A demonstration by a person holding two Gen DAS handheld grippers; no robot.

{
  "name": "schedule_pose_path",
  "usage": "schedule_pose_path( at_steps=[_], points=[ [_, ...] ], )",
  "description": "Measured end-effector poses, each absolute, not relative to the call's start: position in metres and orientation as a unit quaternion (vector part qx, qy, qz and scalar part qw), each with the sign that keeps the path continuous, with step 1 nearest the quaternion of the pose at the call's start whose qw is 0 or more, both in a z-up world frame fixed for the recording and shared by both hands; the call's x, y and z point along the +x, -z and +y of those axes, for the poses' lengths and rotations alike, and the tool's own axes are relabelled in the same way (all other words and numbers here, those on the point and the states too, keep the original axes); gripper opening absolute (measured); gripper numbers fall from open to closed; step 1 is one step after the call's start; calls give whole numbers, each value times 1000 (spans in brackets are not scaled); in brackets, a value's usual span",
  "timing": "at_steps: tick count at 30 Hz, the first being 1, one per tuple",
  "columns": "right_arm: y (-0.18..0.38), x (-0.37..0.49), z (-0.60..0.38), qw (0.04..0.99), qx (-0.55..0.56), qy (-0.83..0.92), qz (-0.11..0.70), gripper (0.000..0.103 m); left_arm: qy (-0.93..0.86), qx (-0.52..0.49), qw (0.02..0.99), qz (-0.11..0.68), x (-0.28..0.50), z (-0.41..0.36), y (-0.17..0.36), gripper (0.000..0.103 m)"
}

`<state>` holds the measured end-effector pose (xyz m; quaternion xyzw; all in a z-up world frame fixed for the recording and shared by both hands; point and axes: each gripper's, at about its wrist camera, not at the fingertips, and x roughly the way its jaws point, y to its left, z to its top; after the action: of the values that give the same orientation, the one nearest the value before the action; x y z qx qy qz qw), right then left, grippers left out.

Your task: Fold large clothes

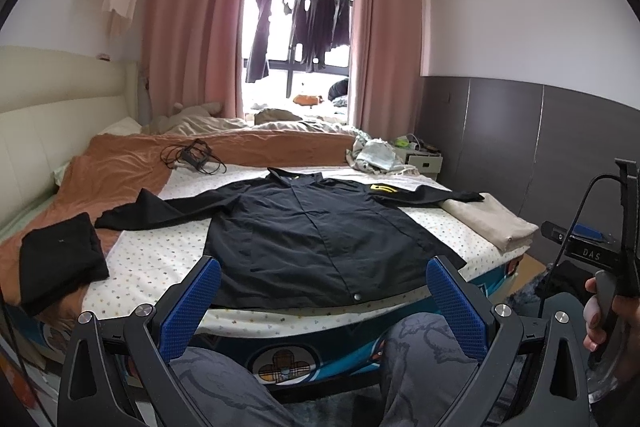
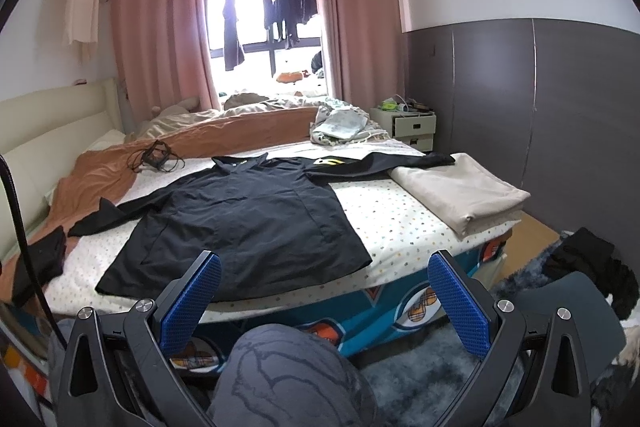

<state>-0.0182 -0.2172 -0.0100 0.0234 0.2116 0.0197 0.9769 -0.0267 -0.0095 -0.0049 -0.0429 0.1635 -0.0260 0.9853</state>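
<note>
A black long-sleeved shirt (image 1: 316,231) lies spread flat on the dotted white sheet of the bed (image 1: 160,255), sleeves out to both sides, collar at the far end. It also shows in the right wrist view (image 2: 248,215). My left gripper (image 1: 322,281) is open and empty, held short of the shirt's near hem, above the person's knees. My right gripper (image 2: 324,277) is open and empty, near the bed's front edge by the shirt's right hem corner. The right gripper's body also shows at the right edge of the left wrist view (image 1: 616,247).
A folded black garment (image 1: 60,259) lies at the left on an orange blanket (image 1: 120,171). A folded beige cloth (image 2: 460,187) lies at the bed's right edge, under the shirt's right sleeve tip. Cables (image 1: 192,155) and crumpled cloth (image 1: 374,155) lie farther back. A nightstand (image 2: 412,127) stands beyond.
</note>
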Motion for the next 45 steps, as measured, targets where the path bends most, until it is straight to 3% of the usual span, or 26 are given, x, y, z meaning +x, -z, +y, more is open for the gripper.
schedule_pose_path(
  at_steps=[27,45],
  points=[
    [3,-23,-207,977,20,-15,214,103,15,-61,984,167,-31,9,9,103],
    [18,64,-153,969,27,-61,239,103,-29,-73,977,196,28,55,18,103]
  ],
)
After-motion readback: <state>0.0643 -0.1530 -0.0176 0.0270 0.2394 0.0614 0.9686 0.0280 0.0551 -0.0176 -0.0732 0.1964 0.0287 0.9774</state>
